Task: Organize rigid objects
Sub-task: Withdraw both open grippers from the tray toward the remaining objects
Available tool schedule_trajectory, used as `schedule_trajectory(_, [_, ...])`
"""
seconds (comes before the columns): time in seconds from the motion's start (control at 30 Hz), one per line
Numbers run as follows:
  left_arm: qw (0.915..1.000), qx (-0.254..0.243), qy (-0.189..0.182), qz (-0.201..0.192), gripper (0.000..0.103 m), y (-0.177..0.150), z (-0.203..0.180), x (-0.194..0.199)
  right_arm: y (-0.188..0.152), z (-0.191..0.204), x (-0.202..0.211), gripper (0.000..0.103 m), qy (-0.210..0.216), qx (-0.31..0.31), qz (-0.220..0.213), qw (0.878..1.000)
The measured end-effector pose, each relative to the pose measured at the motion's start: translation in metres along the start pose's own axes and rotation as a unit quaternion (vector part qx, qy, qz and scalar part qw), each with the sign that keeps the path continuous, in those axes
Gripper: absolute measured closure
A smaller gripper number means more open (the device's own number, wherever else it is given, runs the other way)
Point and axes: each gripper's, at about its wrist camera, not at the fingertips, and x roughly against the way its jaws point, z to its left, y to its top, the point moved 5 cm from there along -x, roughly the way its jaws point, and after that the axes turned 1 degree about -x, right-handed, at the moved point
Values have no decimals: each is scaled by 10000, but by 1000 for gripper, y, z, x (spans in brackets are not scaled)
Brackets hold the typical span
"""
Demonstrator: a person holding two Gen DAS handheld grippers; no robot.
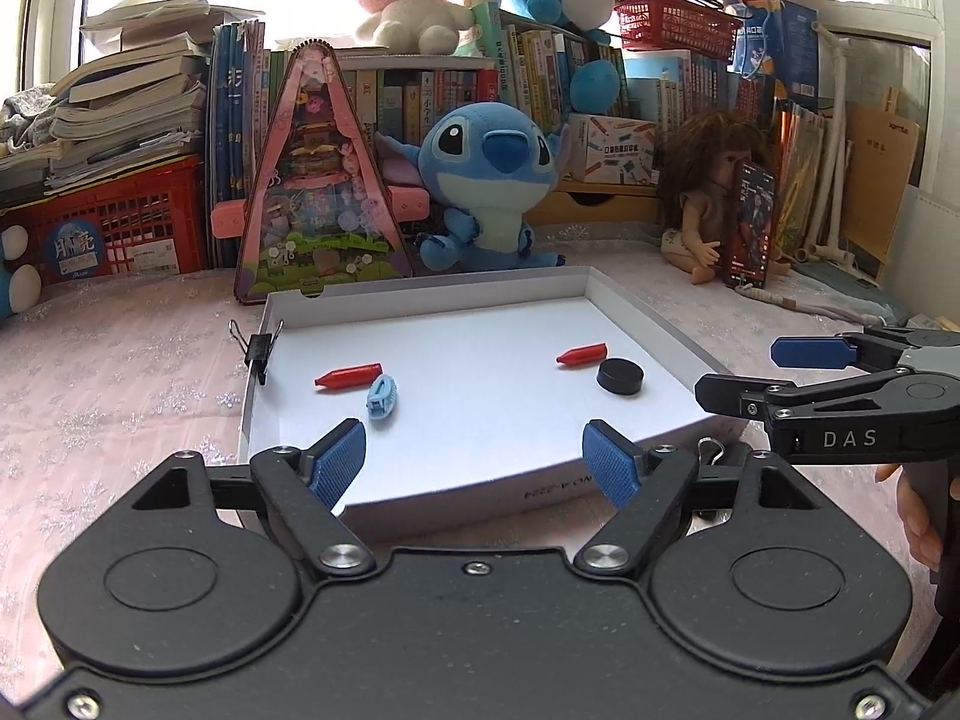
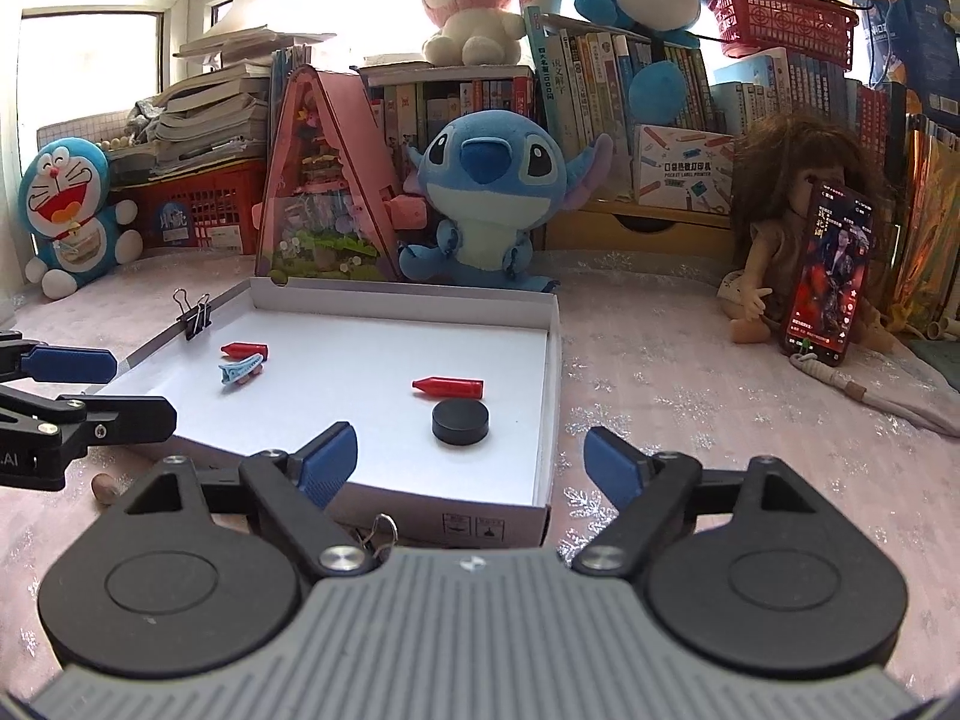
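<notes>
My left claw point(image 1: 474, 456) hangs at the near edge of the tray point(image 1: 420, 291), blue pads spread wide, nothing between them. My right claw point(image 2: 471, 459) sits likewise at the tray's near right corner, pads wide apart and bare; its left pad is over the tray floor, its right pad over the cloth outside the wall. Each claw shows in the other's view, off to the side, fingers apart.

Tray: shallow white cardboard box lid, low walls, lying flat on the pink snowflake-print surface point(image 1: 120, 360).

Contents, four loose pieces:
- Black puck point(image 1: 620, 376), flat round disc, right half of the tray, nearest my right claw.
- Red cap point(image 1: 581, 354), tapered with a pointed tip, lying on its side just behind the puck, apart from it.
- Second red cap point(image 1: 348, 374), same shape, left half.
- Light blue clip point(image 1: 381, 397), small and ribbed, just beside the second red cap; whether they touch I cannot tell.

A black binder clip point(image 1: 259, 348) grips the tray's left wall, wire handles up. Another wire-handled clip point(image 2: 379, 534) sits at the near wall, mostly hidden behind my right claw.

Behind the tray: Stitch plush point(image 1: 486, 180), pink triangular toy box point(image 1: 321, 180), doll point(image 1: 714, 192) with a lit phone point(image 1: 750, 222) propped against it.
</notes>
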Motion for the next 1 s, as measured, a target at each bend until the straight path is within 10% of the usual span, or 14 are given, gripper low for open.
schedule_trajectory(1.0, [9998,65,-103,129,25,-48,3,17,-40,-2,8,10,-75,-175,192,9996])
